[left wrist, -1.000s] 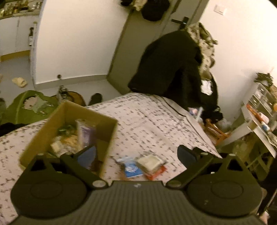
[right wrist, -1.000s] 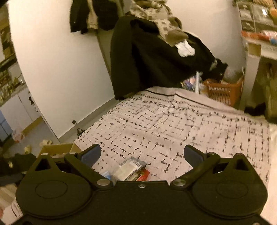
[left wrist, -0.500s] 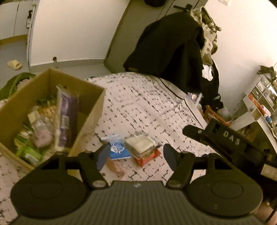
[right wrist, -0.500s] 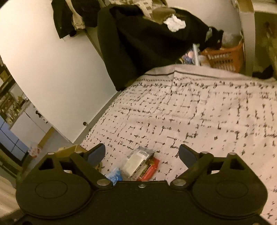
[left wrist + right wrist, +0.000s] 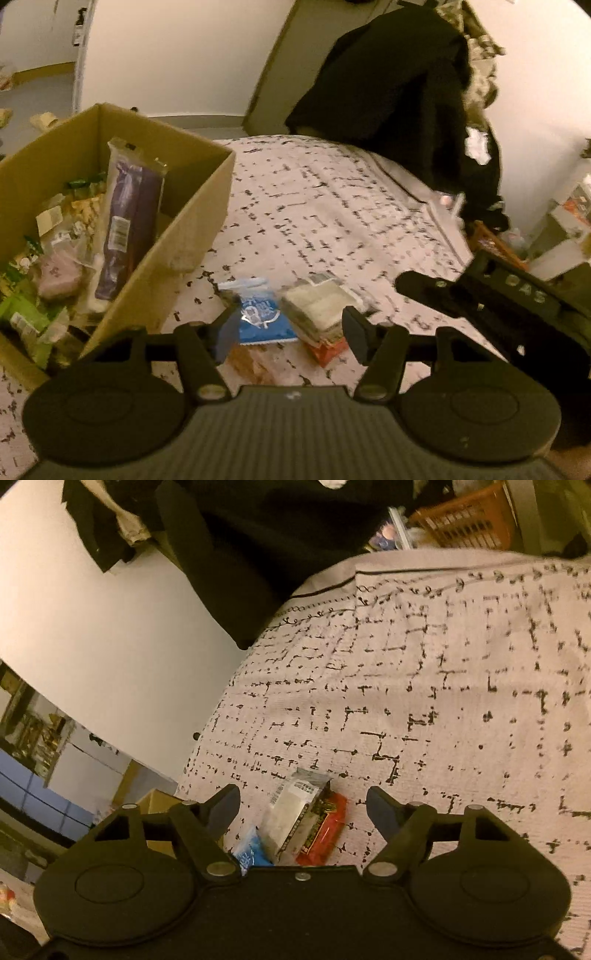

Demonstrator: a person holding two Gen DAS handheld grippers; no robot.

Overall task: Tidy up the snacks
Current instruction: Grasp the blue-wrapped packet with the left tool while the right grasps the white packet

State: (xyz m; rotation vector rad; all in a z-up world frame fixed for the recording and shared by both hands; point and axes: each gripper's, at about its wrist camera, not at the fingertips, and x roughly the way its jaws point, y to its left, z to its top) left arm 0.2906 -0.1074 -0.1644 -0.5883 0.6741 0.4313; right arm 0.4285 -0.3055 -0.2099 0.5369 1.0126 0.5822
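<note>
A small pile of snacks lies on the patterned bedspread (image 5: pixel 325 206): a blue packet (image 5: pixel 263 316), a clear pack of pale wafers (image 5: pixel 318 306) and a red bar (image 5: pixel 330 350) under it. My left gripper (image 5: pixel 290 328) is open and empty, hovering just above the pile. My right gripper (image 5: pixel 303 806) is open and empty, above the same wafer pack (image 5: pixel 291 814), red bar (image 5: pixel 323 834) and blue packet (image 5: pixel 251 851). It shows at the right of the left wrist view (image 5: pixel 491 299). A cardboard box (image 5: pixel 192 221) at the left holds a purple packet (image 5: pixel 129 218) and several other snacks.
A black coat (image 5: pixel 391 85) hangs over clothes beyond the bed's far edge. An orange basket (image 5: pixel 465 520) stands on the floor past the bed. Shelving (image 5: pixel 569 218) is at the far right. The box corner (image 5: pixel 155 805) shows left of the right gripper.
Both grippers have moved down and closer to the snack pile. The left gripper's fingers have narrowed but stay open. The right gripper has come into the left wrist view.
</note>
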